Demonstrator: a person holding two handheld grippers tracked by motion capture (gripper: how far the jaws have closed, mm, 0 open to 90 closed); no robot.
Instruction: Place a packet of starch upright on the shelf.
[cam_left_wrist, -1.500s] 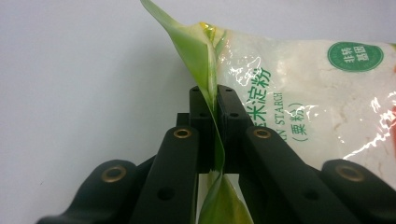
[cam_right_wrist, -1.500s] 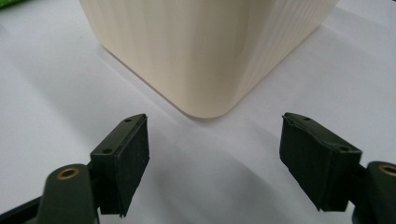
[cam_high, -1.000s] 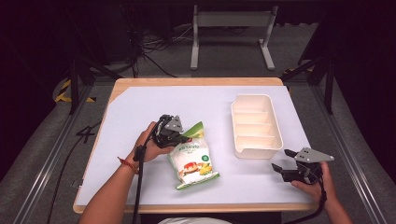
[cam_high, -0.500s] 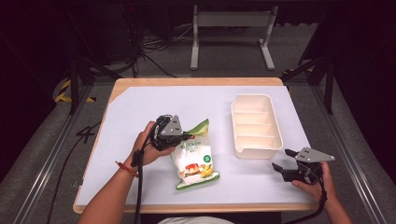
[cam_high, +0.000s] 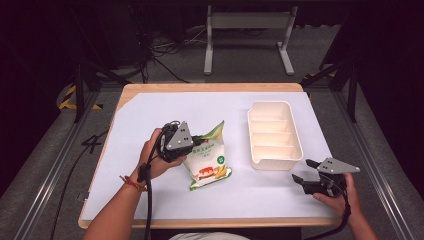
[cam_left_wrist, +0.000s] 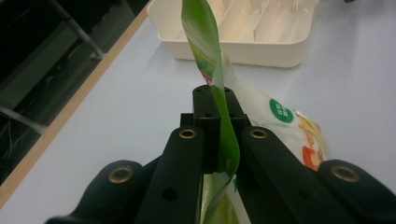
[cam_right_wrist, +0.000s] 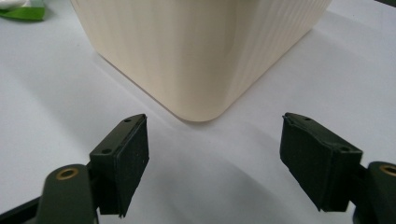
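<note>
Left tool (cam_high: 199, 141) clenched on green top edge of snack bag (cam_high: 207, 162); bag lies mid-tabletop (cam_high: 150, 115), left of cream tray (cam_high: 275, 132). Right tool (cam_right_wrist: 215, 161) released, jaws wide, near tray corner, empty, low over the tabletop.

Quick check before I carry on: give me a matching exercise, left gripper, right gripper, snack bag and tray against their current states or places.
Things:
1. left gripper
2. right gripper
3. white and green plastic snack bag
4. cream plastic tray with four compartments

States:
A. empty, at the table's right side
B. jaws wide open, pointing at a tray corner
C. jaws shut on the bag's green top edge
D. pinched at its top edge

Pairs: 1-C, 2-B, 3-D, 4-A
</note>
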